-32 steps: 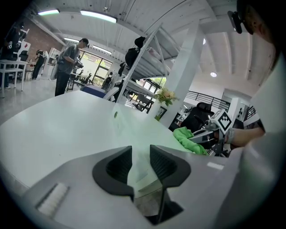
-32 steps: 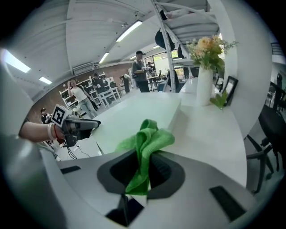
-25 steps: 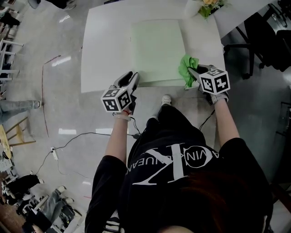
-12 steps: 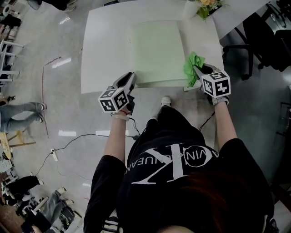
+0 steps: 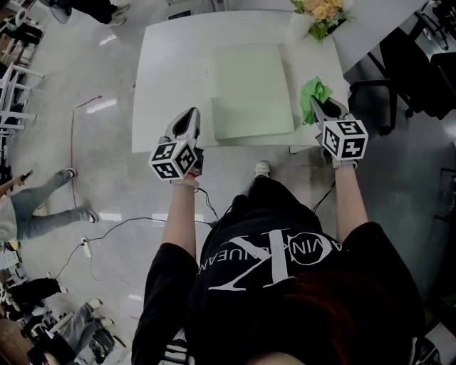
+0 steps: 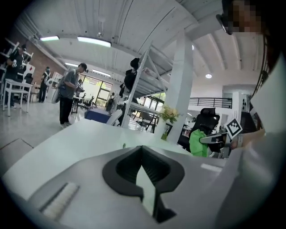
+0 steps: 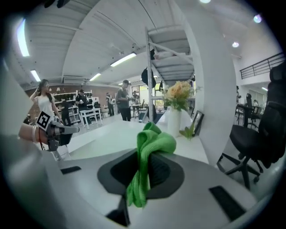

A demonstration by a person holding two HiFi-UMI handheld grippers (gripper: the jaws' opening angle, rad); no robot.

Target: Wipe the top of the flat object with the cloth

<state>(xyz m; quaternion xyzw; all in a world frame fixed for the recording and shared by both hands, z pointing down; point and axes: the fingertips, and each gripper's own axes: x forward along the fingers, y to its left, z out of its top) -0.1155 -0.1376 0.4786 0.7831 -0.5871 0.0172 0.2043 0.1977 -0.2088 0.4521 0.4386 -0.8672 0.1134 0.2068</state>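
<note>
Cloth (image 5: 314, 91) (clenched in right tongs (image 5: 317, 105)) has left the flat object (image 5: 249, 89); left tongs (image 5: 190, 116) have shut empty, so wiping looks finished.

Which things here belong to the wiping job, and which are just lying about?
Job: green cloth; pale green flat mat; right hand-held gripper, shut on the cloth.
Lying about: flower vase; office chair; floor cable.

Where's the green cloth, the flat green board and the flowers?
green cloth (image 5: 312, 91), head view, middle of the bunched fabric.
flat green board (image 5: 251, 89), head view, centre of its top face.
flowers (image 5: 320, 10), head view, on the pale blooms.
</note>
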